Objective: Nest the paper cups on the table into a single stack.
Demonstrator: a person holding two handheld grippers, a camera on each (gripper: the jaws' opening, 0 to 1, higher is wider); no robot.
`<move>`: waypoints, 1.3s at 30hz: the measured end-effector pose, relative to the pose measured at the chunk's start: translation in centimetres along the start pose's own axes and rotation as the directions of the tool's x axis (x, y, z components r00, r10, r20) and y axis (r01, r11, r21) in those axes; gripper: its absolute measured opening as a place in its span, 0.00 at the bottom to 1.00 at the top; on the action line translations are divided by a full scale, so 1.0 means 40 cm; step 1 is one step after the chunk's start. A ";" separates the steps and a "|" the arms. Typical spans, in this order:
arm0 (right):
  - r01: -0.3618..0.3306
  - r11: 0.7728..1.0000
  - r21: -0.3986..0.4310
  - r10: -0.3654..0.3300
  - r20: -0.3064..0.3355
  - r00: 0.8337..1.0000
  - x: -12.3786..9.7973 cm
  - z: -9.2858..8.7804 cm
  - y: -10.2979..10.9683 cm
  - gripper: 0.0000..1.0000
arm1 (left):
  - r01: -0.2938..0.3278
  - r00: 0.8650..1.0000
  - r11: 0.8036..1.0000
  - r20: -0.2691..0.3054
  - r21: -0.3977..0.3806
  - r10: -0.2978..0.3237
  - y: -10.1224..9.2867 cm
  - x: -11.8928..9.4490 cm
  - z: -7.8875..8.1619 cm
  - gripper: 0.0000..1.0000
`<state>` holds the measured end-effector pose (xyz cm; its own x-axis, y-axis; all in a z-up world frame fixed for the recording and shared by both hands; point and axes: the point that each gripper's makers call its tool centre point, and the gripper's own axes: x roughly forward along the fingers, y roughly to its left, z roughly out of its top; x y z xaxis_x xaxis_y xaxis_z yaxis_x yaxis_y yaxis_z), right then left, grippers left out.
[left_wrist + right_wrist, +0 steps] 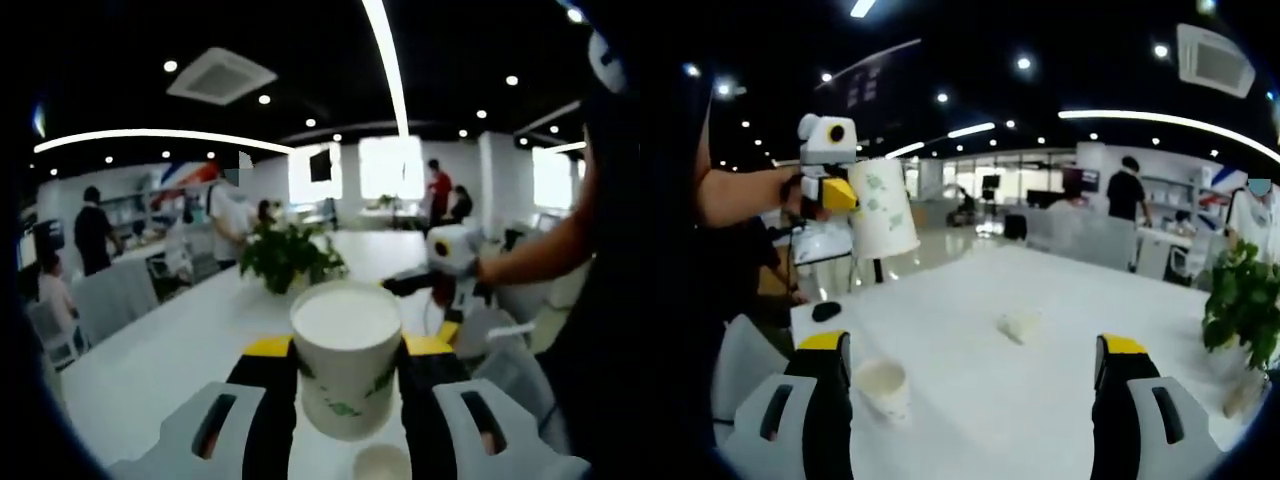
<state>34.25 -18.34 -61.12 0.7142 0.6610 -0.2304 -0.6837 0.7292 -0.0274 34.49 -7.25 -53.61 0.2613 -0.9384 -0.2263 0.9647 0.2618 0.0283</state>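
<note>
Claw on our left (pixel 345 385) is clamped on a paper cup (pixel 345 365), white with green marks, held upright between its yellow-tipped black jaws; in the left gripper view we look down on the cup's open mouth. At 6 o'clock below it, a second cup (pixel 381 465) stands on the white table (pixel 180 350), seen partly at the frame's bottom. At 2 o'clock from the held cup we see the right claw (pixel 420 285) coming in, a person's hand and bare forearm behind it.

In the right gripper view, our right claw (pixel 970 375) has its jaws spread wide with nothing between them. At 7 o'clock, just beside the left-hand jaw, a cup (pixel 883 388) stands upright on the table (pixel 980 300). Near the centre, another cup (pixel 1020 326) lies on its side, well apart from the first. At 10 o'clock, the left claw (pixel 840 193) holds its cup (pixel 882 213) in the air, mouth tilted downward. A potted plant (pixel 1245 300) sits at 3 o'clock on the table's edge, and a dark small object (pixel 826 311) rests at the far end, too small to tell what it is.
</note>
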 end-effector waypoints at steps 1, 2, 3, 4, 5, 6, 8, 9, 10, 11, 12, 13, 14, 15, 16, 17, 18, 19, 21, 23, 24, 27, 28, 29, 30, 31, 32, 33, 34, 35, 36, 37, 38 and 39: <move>-0.001 1.000 -0.002 0.001 0.000 1.000 0.000 0.002 0.003 1.00 | 0.001 1.000 1.000 -0.001 -0.004 -0.001 -0.003 0.000 -0.005 0.38; -0.002 1.000 -0.003 0.002 0.000 1.000 0.000 0.003 0.004 1.00 | 0.001 1.000 1.000 0.000 -0.008 -0.001 -0.005 -0.001 -0.010 0.38; -0.003 1.000 -0.004 0.003 -0.001 1.000 0.000 0.005 0.005 1.00 | -0.001 1.000 1.000 0.003 -0.018 0.001 -0.006 -0.003 -0.014 0.38; -0.004 1.000 -0.004 0.004 0.000 1.000 -0.001 0.006 0.006 1.00 | -0.002 1.000 1.000 0.006 -0.025 0.002 -0.008 -0.005 -0.016 0.38; -0.005 1.000 -0.005 0.005 0.000 1.000 -0.001 0.008 0.007 1.00 | -0.004 1.000 1.000 0.007 -0.030 0.005 -0.010 -0.007 -0.020 0.38; -0.006 1.000 -0.006 0.006 0.000 1.000 -0.001 0.008 0.008 1.00 | -0.006 1.000 0.999 0.008 -0.032 0.007 -0.011 -0.009 -0.023 0.38; -0.009 1.000 -0.011 0.009 0.001 1.000 -0.001 0.015 0.012 0.99 | -0.009 1.000 0.999 0.008 -0.039 0.010 -0.015 -0.012 -0.027 0.38; -0.011 1.000 -0.012 0.011 0.002 1.000 0.000 0.016 0.012 0.99 | -0.010 1.000 0.999 0.009 -0.041 0.011 -0.018 -0.014 -0.030 0.38; -0.014 1.000 -0.014 0.014 0.006 1.000 0.001 0.022 0.015 0.99 | -0.012 1.000 0.999 0.010 -0.041 0.013 -0.018 -0.015 -0.032 0.38; -0.018 1.000 -0.015 0.018 0.012 1.000 0.002 0.029 0.020 0.98 | -0.017 1.000 0.999 0.016 -0.045 0.018 -0.019 -0.018 -0.032 0.38; -0.022 1.000 -0.018 0.023 0.018 1.000 0.003 0.036 0.025 0.97 | -0.021 0.999 0.999 0.027 -0.049 0.022 -0.020 -0.021 -0.030 0.38; -0.036 0.999 -0.016 0.036 0.032 0.999 0.003 0.050 0.037 0.94 | -0.024 0.999 0.998 0.037 -0.053 0.026 -0.020 -0.024 -0.027 0.38; -0.077 0.997 -0.002 0.077 0.045 0.996 0.005 0.065 0.059 0.90 | -0.031 0.998 0.998 0.048 -0.056 0.034 -0.018 -0.027 -0.026 0.38; -0.093 0.996 0.000 0.092 0.050 0.994 0.005 0.074 0.068 0.86 | -0.042 0.997 0.998 0.066 -0.053 0.045 -0.016 -0.031 -0.020 0.38; -0.099 0.995 -0.007 0.099 0.052 0.994 0.007 0.085 0.074 0.83 | -0.048 0.992 0.997 0.113 -0.062 0.055 -0.017 -0.038 -0.001 0.38; -0.106 0.994 -0.010 0.107 0.059 0.993 0.009 0.096 0.081 0.83 | -0.043 0.989 0.996 0.137 -0.081 0.054 -0.019 -0.042 0.008 0.38; -0.122 0.992 -0.011 0.122 0.069 0.990 0.011 0.110 0.092 0.83 | -0.042 0.984 0.994 0.170 -0.098 0.058 -0.015 -0.050 0.020 0.38; -0.157 0.987 -0.010 0.158 0.081 0.984 0.013 0.131 0.112 0.82 | -0.040 0.981 0.994 0.188 -0.097 0.058 -0.014 -0.056 0.027 0.38; -0.194 0.981 -0.021 0.195 0.088 0.977 0.014 0.162 0.139 0.79 | -0.040 0.976 0.994 0.207 -0.100 0.060 -0.011 -0.068 0.039 0.38; -0.223 0.974 -0.039 0.225 0.102 0.969 0.016 0.189 0.162 0.75 | -0.034 0.973 0.993 0.223 -0.115 0.060 -0.007 -0.078 0.050 0.38; -0.255 0.966 -0.041 0.258 0.105 0.961 0.017 0.204 0.182 0.72 | -0.030 0.970 0.992 0.234 -0.122 0.058 -0.011 -0.081 0.059 0.38; -0.299 0.953 -0.057 0.303 0.096 0.948 0.025 0.224 0.215 0.64 | -0.016 0.957 0.990 0.284 -0.143 0.057 -0.010 -0.097 0.085 0.38; -0.316 0.947 -0.052 0.320 0.094 0.943 0.026 0.228 0.226 0.61 | -0.015 0.955 0.989 0.291 -0.148 0.058 -0.009 -0.100 0.089 0.38; -0.344 0.938 -0.034 0.346 0.096 0.934 0.029 0.232 0.242 0.58 | -0.010 0.951 0.987 0.305 -0.158 0.058 -0.009 -0.103 0.096 0.38; -0.352 0.935 -0.029 0.353 0.098 0.930 0.031 0.235 0.249 0.54 | -0.006 0.947 0.986 0.315 -0.165 0.059 -0.008 -0.106 0.100 0.38; -0.359 0.933 -0.024 0.359 0.099 0.928 0.035 0.235 0.252 0.51 | -0.002 0.943 0.985 0.328 -0.173 0.059 -0.009 -0.107 0.105 0.38; -0.370 0.929 -0.015 0.370 0.095 0.924 0.041 0.231 0.260 0.49 | 0.003 0.940 0.984 0.337 -0.180 0.059 -0.010 -0.108 0.108 0.38; -0.377 0.926 -0.010 0.377 0.092 0.922 0.045 0.228 0.264 0.47 | 0.007 0.937 0.982 0.343 -0.188 0.059 -0.011 -0.109 0.111 0.38; -0.387 0.922 -0.002 0.386 0.088 0.918 0.049 0.222 0.271 0.44 | 0.010 0.935 0.981 0.350 -0.192 0.059 -0.011 -0.110 0.113 0.38; -0.393 0.920 0.005 0.391 0.087 0.916 0.052 0.219 0.276 0.41 | 0.012 0.934 0.981 0.353 -0.196 0.059 -0.012 -0.110 0.113 0.38; -0.400 0.916 0.016 0.397 0.090 0.913 0.053 0.217 0.280 0.40 | 0.015 0.933 0.980 0.355 -0.200 0.058 -0.013 -0.110 0.111 0.38; -0.411 0.911 0.037 0.406 0.101 0.908 0.054 0.220 0.286 0.37 | 0.023 0.933 0.978 0.356 -0.206 0.053 -0.018 -0.108 0.106 0.38; -0.426 0.903 0.051 0.417 0.122 0.900 0.052 0.229 0.294 0.35 | 0.032 0.934 0.977 0.355 -0.210 0.046 -0.023 -0.106 0.102 0.38; -0.432 0.900 0.056 0.422 0.130 0.897 0.050 0.233 0.296 0.33 | 0.035 0.935 0.977 0.352 -0.211 0.043 -0.027 -0.104 0.097 0.38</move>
<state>28.98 -6.71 -52.85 0.3716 0.9239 -0.0913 -0.9156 0.3810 0.1288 32.50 -4.49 -48.91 0.2971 -0.9456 0.1325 0.9446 0.2708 -0.1855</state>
